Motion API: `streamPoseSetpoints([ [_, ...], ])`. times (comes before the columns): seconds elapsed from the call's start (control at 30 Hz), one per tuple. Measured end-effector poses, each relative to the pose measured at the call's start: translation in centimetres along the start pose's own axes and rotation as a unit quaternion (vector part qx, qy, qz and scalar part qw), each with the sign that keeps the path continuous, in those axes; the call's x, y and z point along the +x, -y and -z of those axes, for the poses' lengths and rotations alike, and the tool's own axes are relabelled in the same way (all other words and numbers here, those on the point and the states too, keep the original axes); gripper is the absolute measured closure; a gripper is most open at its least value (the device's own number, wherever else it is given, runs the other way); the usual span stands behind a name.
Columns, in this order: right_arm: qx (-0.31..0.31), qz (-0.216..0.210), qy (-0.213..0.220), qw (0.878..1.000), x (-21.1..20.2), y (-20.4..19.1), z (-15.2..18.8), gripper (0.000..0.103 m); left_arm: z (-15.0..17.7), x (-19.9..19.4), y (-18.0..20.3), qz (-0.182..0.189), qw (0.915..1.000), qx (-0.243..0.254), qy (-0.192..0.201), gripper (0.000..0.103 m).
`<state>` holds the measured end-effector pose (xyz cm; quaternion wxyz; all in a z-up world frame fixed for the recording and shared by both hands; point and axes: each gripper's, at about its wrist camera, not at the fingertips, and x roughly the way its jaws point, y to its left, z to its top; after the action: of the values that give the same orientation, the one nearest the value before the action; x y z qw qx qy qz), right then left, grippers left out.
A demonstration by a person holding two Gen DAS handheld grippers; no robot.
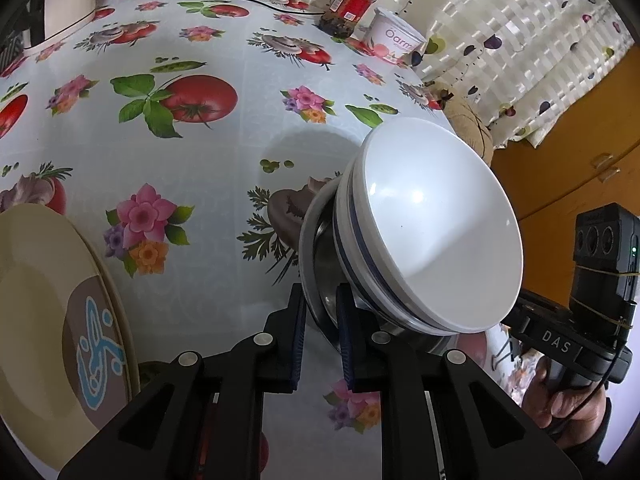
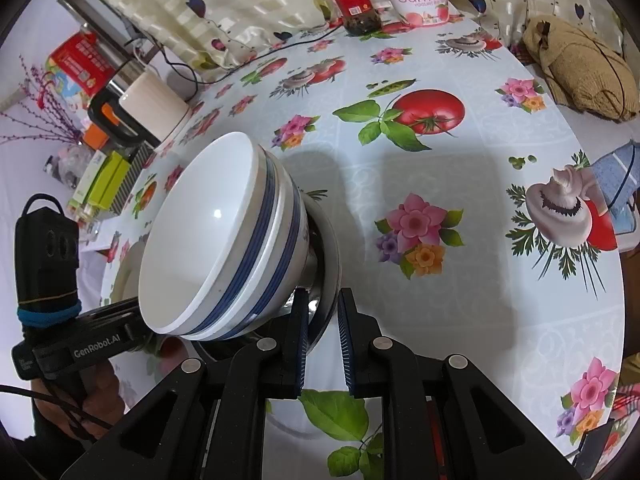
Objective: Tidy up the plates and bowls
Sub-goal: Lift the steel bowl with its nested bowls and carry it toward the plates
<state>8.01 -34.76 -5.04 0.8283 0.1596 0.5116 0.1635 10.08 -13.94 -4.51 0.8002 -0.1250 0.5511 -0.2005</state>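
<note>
**Two grippers meet on one stack of bowls above a flowered tablecloth**

Seen from the left wrist camera, a cream plate [image 1: 52,312] with a brown centre and a blue motif fills the lower left of the frame, lying on the tablecloth [image 1: 208,184] printed with tomatoes and flowers. At bottom centre the left gripper [image 1: 320,340] has its blue-padded fingers [image 1: 298,344] narrowed around the rim of a steel bowl [image 1: 320,280] — one pad outside the rim, the other inside the bowl; whether both pads press on the metal cannot be told for certain. Nested in the steel bowl are white bowls [image 1: 432,216] with blue bands, tipped toward the right of the frame. At upper centre stand a red-lidded jar [image 1: 352,4] and a yogurt tub [image 1: 396,36] against a curtain [image 1: 520,32] dotted with hearts. At the far right a hand [image 1: 560,396] grips the handle of the other tool.

In the right wrist view, a hand [image 2: 80,404] at lower left holds the opposite tool, with boxes and a white cup [image 2: 156,108] crowded at the table's edge above it. The same stack sits left of centre, the white bowls [image 2: 208,236] tilted toward the left. At bottom centre the right gripper [image 2: 322,340] is closed down nearly as far as it goes, with the thin rim of the steel bowl [image 2: 330,264] between its pads. A brown cloth bundle [image 2: 576,64] lies at upper right, a blue cloth [image 2: 616,184] at the right edge.
</note>
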Motion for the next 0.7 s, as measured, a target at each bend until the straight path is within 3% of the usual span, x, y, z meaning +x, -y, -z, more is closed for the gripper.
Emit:
streamPoseSetpoints([
  [0.7, -0.013, -0.006, 0.012, 1.000, -0.6, -1.3, -0.2, 0.089, 0.0, -2.0, 0.0, -0.023, 0.9995, 0.003, 0.020, 0.088],
])
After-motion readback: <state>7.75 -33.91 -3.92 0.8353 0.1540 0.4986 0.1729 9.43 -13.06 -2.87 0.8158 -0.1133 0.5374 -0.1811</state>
